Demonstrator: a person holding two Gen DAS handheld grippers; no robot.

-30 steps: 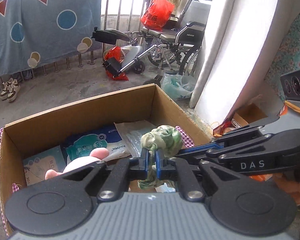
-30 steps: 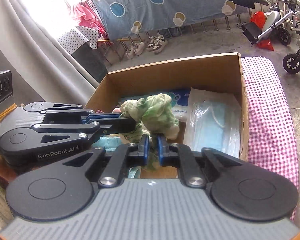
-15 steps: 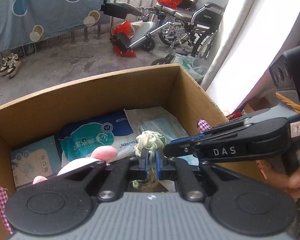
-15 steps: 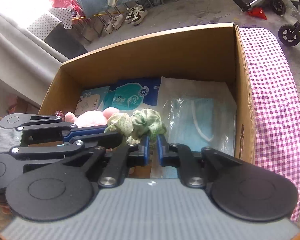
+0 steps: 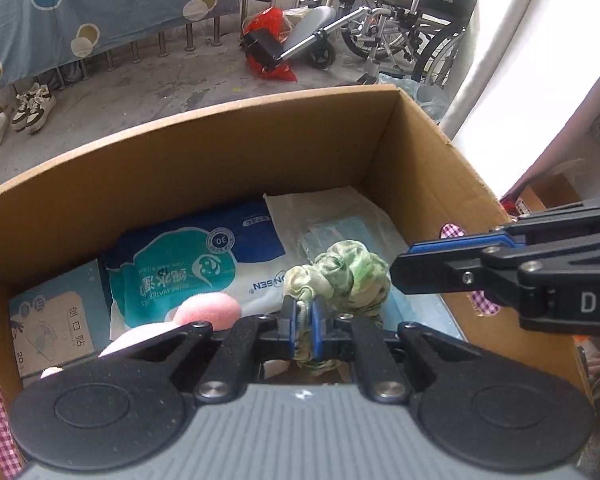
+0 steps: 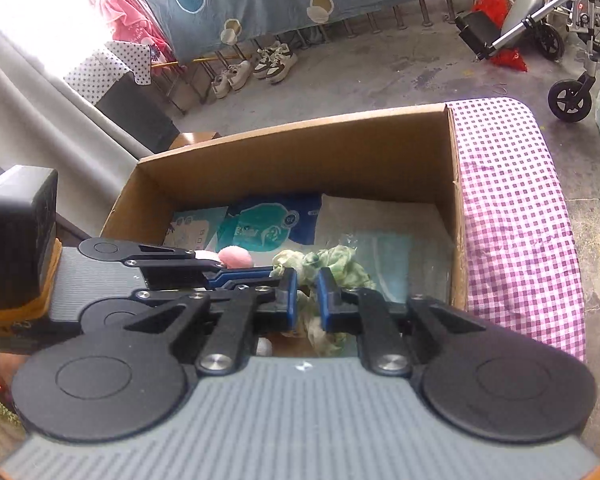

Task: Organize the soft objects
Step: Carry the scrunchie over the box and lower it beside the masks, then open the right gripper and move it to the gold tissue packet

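Left gripper (image 5: 300,330) stays clamped on green scrunchie (image 5: 339,276) | right gripper (image 6: 307,300) has just loosened, jaws slightly apart around cloth | scrunchie now lower, inside cardboard box (image 5: 228,148) above mask pack | you can release next, I judge.

Your left gripper (image 5: 300,316) points steeply down, its blue-padded jaws pinched almost fully together on a thin strand of the green scrunchie (image 5: 339,276), which bunches up just past the fingertips. Your right gripper (image 6: 307,294) comes in from the right side of the left view, also angled downward, and its tips reach the far side of the same scrunchie. In the right wrist view its jaws stand a little apart, with the green fabric between the pads; whether they press on it is unclear. The two grippers sit close together, crossing at nearly a right angle
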